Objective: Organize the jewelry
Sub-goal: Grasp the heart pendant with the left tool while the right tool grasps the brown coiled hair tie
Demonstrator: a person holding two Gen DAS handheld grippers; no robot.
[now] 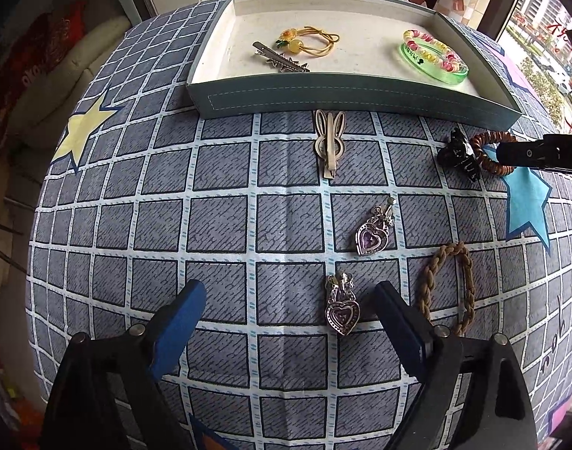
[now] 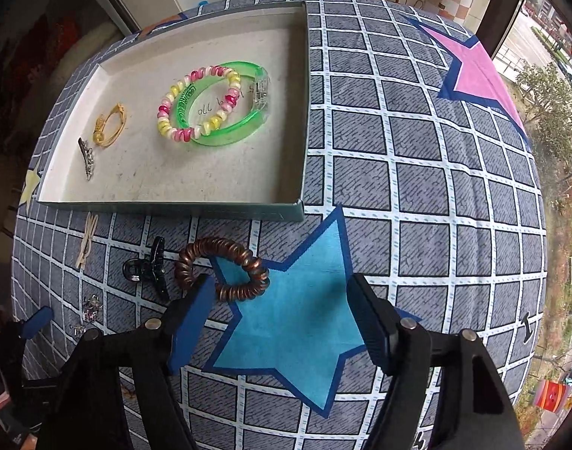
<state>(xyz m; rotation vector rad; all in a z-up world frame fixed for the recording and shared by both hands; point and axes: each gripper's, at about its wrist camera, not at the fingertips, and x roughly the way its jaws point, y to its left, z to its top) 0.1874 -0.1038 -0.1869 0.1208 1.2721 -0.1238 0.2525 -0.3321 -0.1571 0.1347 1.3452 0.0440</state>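
A shallow tray [image 1: 353, 101] holds a green bangle [image 1: 436, 63], a beaded bracelet [image 2: 195, 105], a yellow hair tie [image 1: 312, 39] and a silver clip [image 1: 280, 60]. My left gripper [image 1: 290, 288] hangs open above the cloth, with a purple heart earring [image 1: 342, 307] lying between its fingers, nearer the right one. My right gripper [image 2: 282, 281] is open over a blue star patch. A brown spiral hair tie [image 2: 222, 270] lies at its left fingertip, which covers the tie's near edge. Nothing is gripped.
On the checked cloth lie a cream bunny clip [image 1: 330, 142], a black claw clip [image 1: 456, 153], a second heart earring [image 1: 372, 236] and a braided brown hair tie [image 1: 447, 285]. The table edge curves away on the left and right.
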